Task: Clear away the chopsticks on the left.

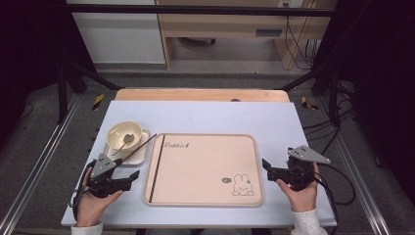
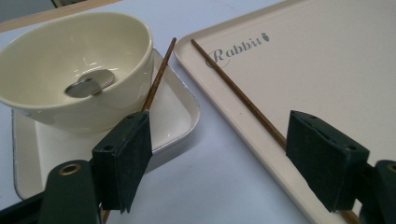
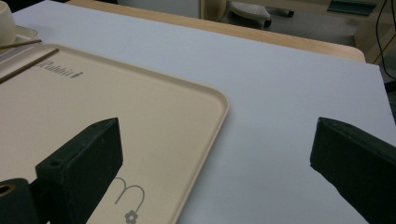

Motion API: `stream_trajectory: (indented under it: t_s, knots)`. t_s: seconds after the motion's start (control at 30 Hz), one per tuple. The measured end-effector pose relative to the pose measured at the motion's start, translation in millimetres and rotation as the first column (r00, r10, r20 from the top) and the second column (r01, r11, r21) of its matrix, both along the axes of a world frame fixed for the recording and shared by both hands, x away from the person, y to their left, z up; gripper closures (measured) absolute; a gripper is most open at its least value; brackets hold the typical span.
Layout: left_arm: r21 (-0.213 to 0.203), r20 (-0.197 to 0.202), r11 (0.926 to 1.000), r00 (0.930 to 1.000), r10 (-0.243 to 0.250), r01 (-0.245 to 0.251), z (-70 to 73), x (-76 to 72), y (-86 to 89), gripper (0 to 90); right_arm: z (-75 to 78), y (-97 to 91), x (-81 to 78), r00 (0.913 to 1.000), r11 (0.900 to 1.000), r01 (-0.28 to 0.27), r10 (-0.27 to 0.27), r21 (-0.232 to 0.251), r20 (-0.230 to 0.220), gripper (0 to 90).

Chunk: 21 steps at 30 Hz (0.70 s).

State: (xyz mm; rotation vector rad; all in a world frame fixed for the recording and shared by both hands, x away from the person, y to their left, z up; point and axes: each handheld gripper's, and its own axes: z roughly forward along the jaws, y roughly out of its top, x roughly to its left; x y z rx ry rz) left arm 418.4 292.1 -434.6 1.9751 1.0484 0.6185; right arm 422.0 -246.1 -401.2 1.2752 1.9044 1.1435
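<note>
Both your grippers, left gripper [image 1: 128,177] and right gripper [image 1: 265,165], have open, empty jaws beside the tray [image 1: 205,196]; bump the loose chopstick [image 2: 159,77] and it could roll off the small plate [image 2: 180,116].

We see a tray [image 1: 205,166] at the counter's [image 1: 205,115] middle; one chopstick [image 1: 156,169] lies along its left edge; left of it, a bowl [image 1: 125,135] holding a spoon [image 1: 128,138] sits on a small plate [image 1: 139,155]; a second chopstick [image 1: 142,145] leans there.
</note>
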Motion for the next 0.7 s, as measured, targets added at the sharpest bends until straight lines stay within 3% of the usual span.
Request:
stream_trajectory:
  t_s: [0.43,0.7]
  knots:
    - [0.010,-0.026,0.9988,0.9985,0.048,-0.048,-8.4,9.9,17.5,26.9,-0.8,1.1,0.6,1.0000,1.0000,-0.001,0.001,-0.002,-0.008,2.9]
    - [0.010,-0.018,0.9968,0.9966,0.080,-0.080,-8.0,22.0,25.7,37.7,-1.4,1.6,1.4,1.0000,1.0000,-0.002,0.002,-0.007,-0.007,3.0]
